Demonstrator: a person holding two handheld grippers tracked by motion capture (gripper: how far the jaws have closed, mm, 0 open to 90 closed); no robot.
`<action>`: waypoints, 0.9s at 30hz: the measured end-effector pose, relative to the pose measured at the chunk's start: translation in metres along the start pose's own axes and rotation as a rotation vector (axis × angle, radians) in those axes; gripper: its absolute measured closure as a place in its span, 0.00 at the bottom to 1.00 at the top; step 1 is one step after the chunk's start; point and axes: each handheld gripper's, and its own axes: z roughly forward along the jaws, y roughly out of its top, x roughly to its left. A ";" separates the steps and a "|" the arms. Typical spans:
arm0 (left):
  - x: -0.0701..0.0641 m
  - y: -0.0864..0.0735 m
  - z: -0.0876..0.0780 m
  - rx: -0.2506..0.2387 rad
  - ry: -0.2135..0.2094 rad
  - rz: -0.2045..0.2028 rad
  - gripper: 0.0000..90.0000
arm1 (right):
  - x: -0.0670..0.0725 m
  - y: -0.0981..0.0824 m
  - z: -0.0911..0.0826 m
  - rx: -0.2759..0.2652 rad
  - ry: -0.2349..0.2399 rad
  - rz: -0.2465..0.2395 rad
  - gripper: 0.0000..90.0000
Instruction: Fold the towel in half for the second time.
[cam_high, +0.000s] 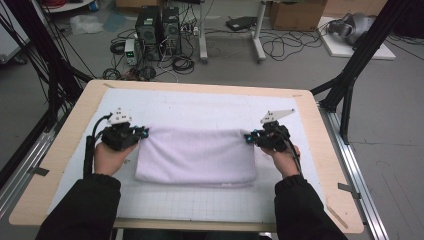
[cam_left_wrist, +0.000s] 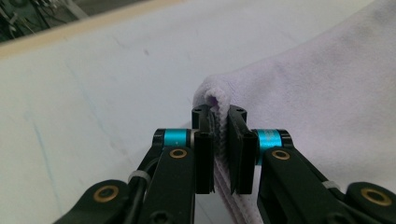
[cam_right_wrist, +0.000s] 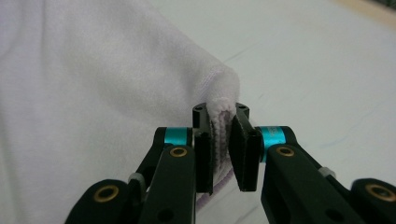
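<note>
Left gripper (cam_left_wrist: 220, 140) jaws clamped on towel (cam_high: 197, 155) corner hem; right gripper (cam_right_wrist: 223, 140) jaws likewise clamped on opposite corner; towel bulk spread between.

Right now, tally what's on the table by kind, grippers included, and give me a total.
Towel, pale lilac, folded: 1
White mat under it: 1
Grippers, jaws shut on the towel's far corners: 2, the left gripper and the right gripper
Total: 4
</note>
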 end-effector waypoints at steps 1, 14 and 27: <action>0.003 0.007 0.002 -0.001 0.016 0.005 0.91 | -0.005 0.010 0.000 0.001 -0.017 -0.003 0.90; 0.004 -0.021 0.013 0.045 -0.045 -0.021 0.69 | -0.019 0.002 0.008 0.008 -0.022 0.082 0.67; -0.014 -0.064 0.011 0.188 -0.091 0.015 0.82 | 0.019 -0.035 0.027 0.170 0.081 0.037 0.80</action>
